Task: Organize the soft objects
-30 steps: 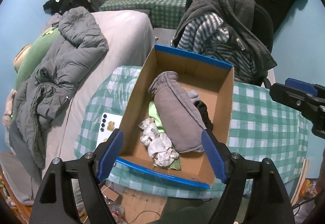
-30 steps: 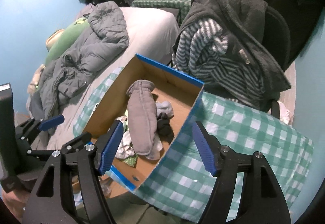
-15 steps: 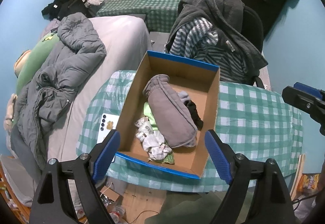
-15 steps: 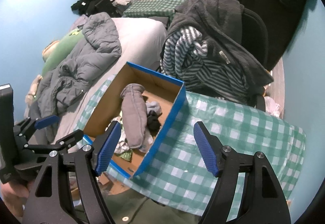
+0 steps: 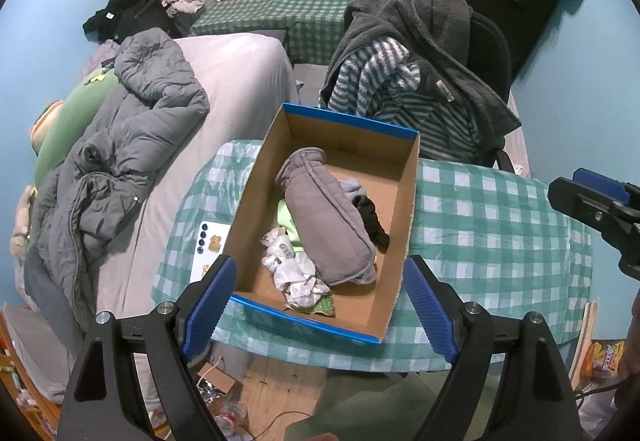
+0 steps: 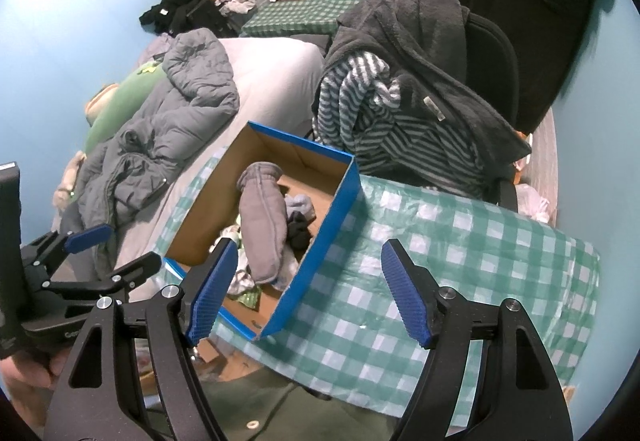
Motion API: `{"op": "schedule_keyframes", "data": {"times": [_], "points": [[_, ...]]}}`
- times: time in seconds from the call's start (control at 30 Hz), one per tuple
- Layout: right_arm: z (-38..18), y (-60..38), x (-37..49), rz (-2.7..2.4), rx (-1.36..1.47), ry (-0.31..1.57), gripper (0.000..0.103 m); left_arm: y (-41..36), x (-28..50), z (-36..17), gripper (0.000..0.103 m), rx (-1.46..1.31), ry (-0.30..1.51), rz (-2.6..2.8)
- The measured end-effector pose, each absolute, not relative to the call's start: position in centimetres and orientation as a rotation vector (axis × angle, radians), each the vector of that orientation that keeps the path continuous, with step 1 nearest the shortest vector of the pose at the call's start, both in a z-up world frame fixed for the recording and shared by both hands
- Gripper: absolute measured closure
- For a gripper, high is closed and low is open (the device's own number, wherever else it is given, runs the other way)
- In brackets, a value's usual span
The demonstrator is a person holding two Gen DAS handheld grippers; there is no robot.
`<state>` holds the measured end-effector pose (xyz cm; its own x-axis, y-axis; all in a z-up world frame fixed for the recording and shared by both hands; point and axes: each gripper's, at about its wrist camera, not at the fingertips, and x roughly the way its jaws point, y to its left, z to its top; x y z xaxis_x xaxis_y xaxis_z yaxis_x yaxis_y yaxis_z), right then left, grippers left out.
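Grey quilted fabric marks the main soft item: a mitten (image 5: 324, 221) lying lengthwise in the open cardboard box (image 5: 408, 209), at the middle of the left wrist view, on top of a lime-green piece, a black sock (image 5: 374, 225) and crumpled white socks (image 5: 294, 269). It looks light, padded and limp, likely to sag if lifted by one end, so the ribbed cuff or the thick middle seems the surest place to pinch. The left gripper (image 5: 316, 305) hangs above the box's near edge with its jaws wide apart and nothing between them; the right gripper (image 6: 306, 289), over the green checked tablecloth (image 6: 460, 261), is likewise parted and empty. Only the left view shows a white phone (image 5: 210, 247) left of the box; only the right view shows the box's blue outer side and the hand (image 6: 24, 373) at lower left
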<state>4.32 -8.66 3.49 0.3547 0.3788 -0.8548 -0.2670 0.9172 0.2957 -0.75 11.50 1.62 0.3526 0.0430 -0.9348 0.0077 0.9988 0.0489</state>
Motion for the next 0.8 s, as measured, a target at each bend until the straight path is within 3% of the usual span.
{"op": "schedule_keyframes", "data": {"times": [0.8], "points": [[3.7, -10.0, 4.1, 0.415, 0.123, 1.135, 0.029, 9.4, -0.3, 1.6, 0.017, 0.062, 1.211, 0.016]]}}
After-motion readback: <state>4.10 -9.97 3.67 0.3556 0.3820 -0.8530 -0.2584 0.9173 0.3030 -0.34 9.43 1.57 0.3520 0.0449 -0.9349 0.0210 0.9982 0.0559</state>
